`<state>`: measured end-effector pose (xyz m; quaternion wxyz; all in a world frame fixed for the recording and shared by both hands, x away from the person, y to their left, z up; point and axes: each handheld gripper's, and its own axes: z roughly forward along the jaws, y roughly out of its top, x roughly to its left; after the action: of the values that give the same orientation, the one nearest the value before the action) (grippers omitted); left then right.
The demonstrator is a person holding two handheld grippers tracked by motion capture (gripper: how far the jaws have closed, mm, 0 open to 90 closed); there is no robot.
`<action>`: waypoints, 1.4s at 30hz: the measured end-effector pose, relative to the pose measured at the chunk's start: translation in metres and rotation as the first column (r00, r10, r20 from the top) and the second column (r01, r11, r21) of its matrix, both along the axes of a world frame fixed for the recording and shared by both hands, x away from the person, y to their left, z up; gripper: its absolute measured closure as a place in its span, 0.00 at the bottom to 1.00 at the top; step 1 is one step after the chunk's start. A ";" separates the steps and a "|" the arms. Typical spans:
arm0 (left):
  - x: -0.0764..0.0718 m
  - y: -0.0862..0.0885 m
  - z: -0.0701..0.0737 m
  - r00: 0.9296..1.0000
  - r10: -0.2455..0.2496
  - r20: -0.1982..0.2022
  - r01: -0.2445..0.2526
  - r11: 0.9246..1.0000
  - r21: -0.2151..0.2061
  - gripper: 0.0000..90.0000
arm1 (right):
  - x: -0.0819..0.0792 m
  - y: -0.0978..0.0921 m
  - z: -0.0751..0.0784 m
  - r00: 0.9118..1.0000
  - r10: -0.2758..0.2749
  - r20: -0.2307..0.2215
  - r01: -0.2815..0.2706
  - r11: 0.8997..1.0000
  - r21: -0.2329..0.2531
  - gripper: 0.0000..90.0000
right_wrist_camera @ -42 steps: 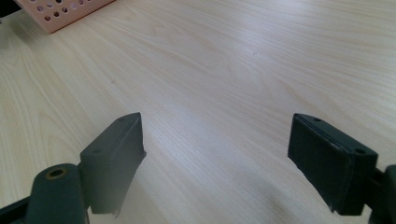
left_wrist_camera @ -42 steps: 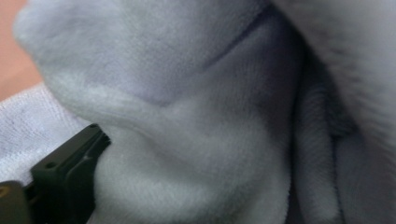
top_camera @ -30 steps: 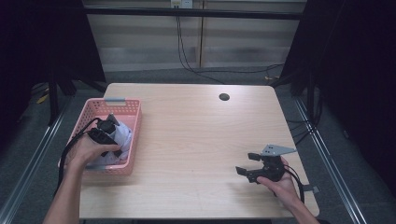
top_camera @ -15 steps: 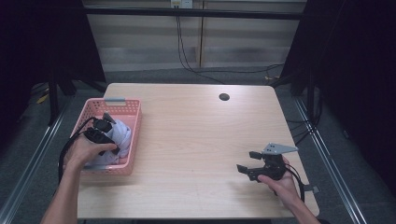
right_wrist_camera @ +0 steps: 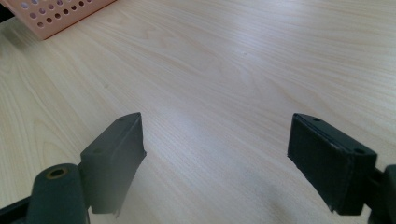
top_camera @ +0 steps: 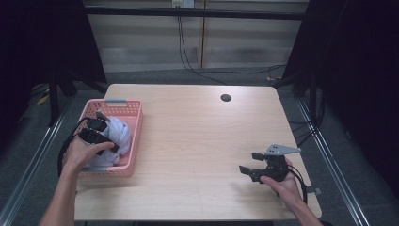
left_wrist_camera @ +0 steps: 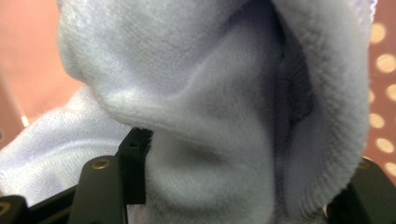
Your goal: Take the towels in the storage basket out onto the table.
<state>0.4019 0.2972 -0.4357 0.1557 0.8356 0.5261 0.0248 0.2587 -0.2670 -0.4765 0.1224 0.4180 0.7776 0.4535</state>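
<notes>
The left tongs (left_wrist_camera: 233,186), jaws parted around a thick fold of the soft, light pale-blue terry cloth (left_wrist_camera: 219,107) bunched in the pink perforated plastic basket (top_camera: 134,141), should pinch that limp fold deeply, while the right tongs (right_wrist_camera: 215,158) hover wide open and empty above the light wooden tabletop (right_wrist_camera: 243,65).

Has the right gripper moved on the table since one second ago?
No. The right gripper sits at the same spot near the table's right front edge.
</notes>
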 end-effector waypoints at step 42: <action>-0.003 -0.012 0.082 0.993 -0.067 0.102 0.067 0.998 0.003 0.40 | 0.000 0.003 -0.001 1.000 0.014 -0.014 -0.014 1.000 0.005 0.20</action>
<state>0.3989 0.2848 -0.3537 0.1831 0.8504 0.4894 0.0620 0.2590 -0.2639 -0.4775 0.1128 0.4162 0.7800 0.4534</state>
